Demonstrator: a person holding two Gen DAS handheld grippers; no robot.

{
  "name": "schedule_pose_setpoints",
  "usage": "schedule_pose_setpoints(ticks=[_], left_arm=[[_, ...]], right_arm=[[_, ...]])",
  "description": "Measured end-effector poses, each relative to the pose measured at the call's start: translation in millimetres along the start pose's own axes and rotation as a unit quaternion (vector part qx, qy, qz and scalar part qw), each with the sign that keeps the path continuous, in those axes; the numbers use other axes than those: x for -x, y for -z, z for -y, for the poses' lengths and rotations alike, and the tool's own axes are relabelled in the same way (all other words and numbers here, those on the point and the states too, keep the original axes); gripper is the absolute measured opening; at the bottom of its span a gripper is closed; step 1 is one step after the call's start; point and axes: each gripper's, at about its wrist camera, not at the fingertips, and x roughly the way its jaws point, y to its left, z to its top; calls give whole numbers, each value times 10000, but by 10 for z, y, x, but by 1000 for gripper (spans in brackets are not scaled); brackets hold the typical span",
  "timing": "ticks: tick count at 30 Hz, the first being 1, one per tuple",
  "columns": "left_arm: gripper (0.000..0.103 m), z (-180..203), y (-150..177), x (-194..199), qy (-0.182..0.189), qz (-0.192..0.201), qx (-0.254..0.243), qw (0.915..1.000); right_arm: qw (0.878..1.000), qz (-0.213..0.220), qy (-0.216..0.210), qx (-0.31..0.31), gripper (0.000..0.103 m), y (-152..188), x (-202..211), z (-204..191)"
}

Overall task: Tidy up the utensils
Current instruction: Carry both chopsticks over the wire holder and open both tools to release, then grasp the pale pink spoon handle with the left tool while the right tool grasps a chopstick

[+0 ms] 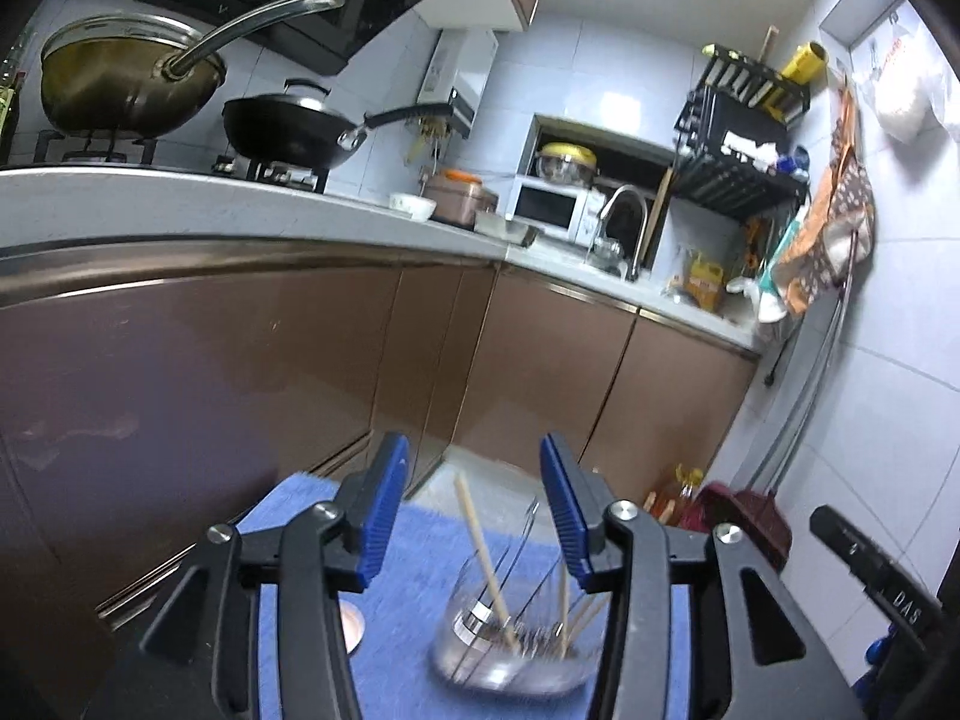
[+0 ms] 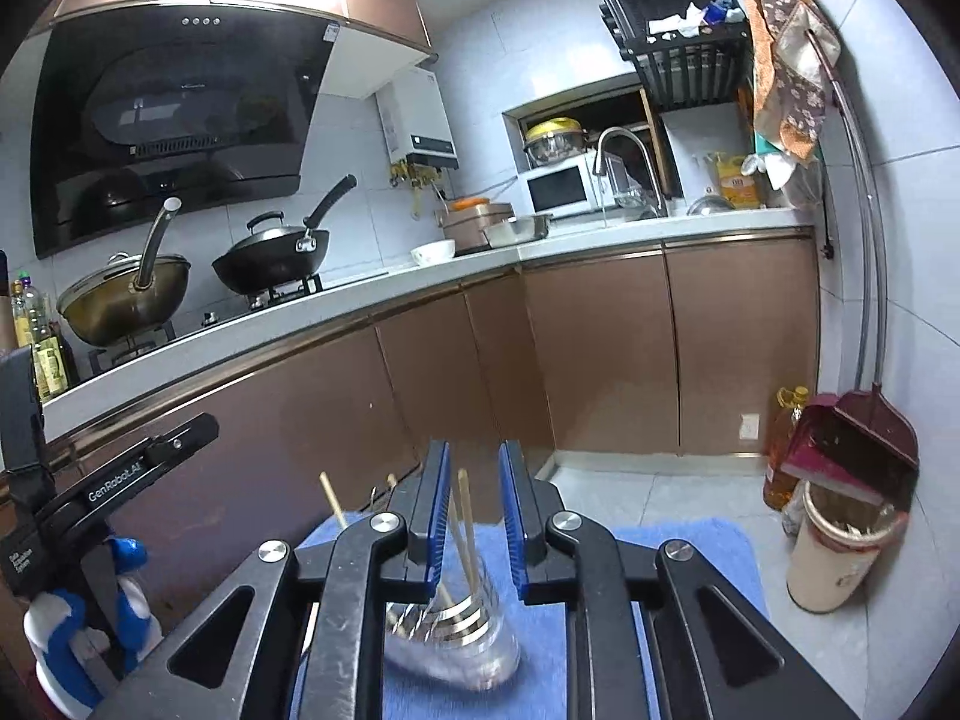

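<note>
Utensils, thin wooden chopsticks (image 1: pixel 483 546) and metal cutlery, are stood in a clear glass jar (image 1: pixel 510 648) on a blue cloth (image 1: pixel 408 570). The jar is located below and between the half-open left claw (image 1: pixel 474 516) pads, untouched. The right claw (image 2: pixel 474 516) is narrowly parted above the jar, gripping nothing.

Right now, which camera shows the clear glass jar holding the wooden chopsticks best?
Left wrist view: the clear glass jar sits nearly whole between its open fingers. Right wrist view shows the jar too, partly hidden behind its own fingers.
</note>
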Motion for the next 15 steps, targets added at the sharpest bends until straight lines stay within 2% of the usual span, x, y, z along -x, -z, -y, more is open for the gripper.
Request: schedule_pose_setpoints(ticks=[10,15], left_arm=[[44,-402,183,417,-271,-632,-199,9974],[44,-639,273,584,-494,-764,-144,9958]], right_arm=[[9983,-528,163,-196,17,291,281,98],[9968,-671,242,-367,17,391,377,198]])
